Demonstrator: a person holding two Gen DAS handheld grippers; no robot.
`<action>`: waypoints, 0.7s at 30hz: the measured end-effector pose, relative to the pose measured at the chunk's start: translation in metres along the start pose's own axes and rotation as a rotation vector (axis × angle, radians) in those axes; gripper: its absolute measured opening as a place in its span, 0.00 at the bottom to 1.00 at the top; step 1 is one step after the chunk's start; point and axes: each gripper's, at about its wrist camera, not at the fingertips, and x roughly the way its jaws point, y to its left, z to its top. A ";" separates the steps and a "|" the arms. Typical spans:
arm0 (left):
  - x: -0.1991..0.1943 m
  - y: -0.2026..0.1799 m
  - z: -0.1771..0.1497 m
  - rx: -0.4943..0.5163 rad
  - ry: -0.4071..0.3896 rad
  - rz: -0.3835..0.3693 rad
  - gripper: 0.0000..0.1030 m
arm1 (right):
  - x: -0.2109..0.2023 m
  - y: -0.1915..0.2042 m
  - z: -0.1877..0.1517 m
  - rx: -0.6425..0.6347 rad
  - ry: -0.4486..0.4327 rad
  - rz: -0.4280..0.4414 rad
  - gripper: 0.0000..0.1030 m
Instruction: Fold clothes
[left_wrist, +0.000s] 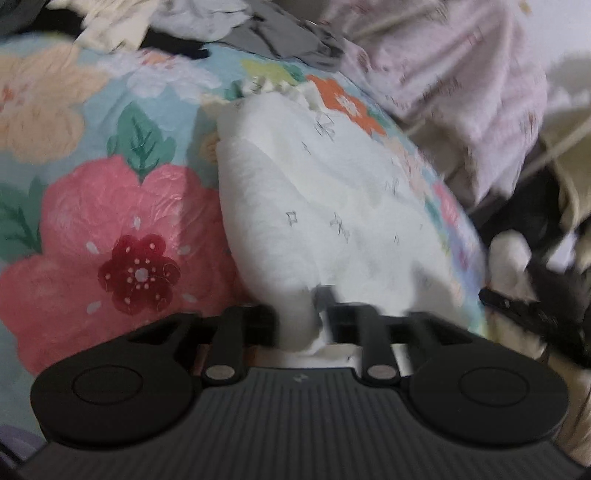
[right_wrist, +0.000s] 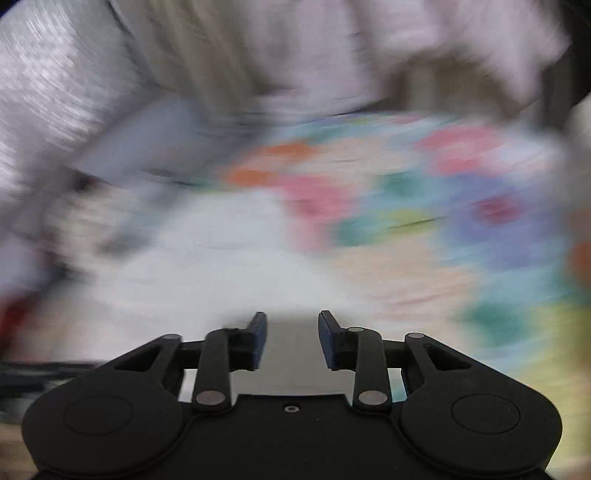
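Observation:
A white garment (left_wrist: 325, 192) with small dark marks lies folded on a floral sheet (left_wrist: 110, 229). My left gripper (left_wrist: 299, 321) is at the garment's near end. Its jaws stand apart, with a bunched fold of the white cloth sitting between them. The left wrist view is blurred, so contact with the pads is unclear. In the right wrist view, my right gripper (right_wrist: 291, 332) hangs open above the white garment (right_wrist: 207, 266). Nothing is between its blue pads (right_wrist: 258, 336). This view is heavily smeared.
A pale pink garment (left_wrist: 454, 74) lies heaped at the back right of the bed, and grey and white clothes (left_wrist: 236, 26) are piled at the back. Dark items (left_wrist: 535, 221) sit off the bed's right edge. The floral sheet (right_wrist: 461, 206) spreads to the right.

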 end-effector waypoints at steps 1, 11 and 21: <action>0.003 0.005 0.001 -0.036 -0.008 -0.022 0.52 | 0.007 0.000 -0.002 0.043 0.024 0.085 0.36; 0.005 -0.025 0.016 0.108 -0.058 -0.027 0.14 | 0.058 0.046 -0.026 -0.206 0.204 0.048 0.43; 0.004 -0.004 -0.007 -0.024 0.084 0.056 0.46 | -0.007 -0.035 -0.013 0.172 0.095 -0.014 0.63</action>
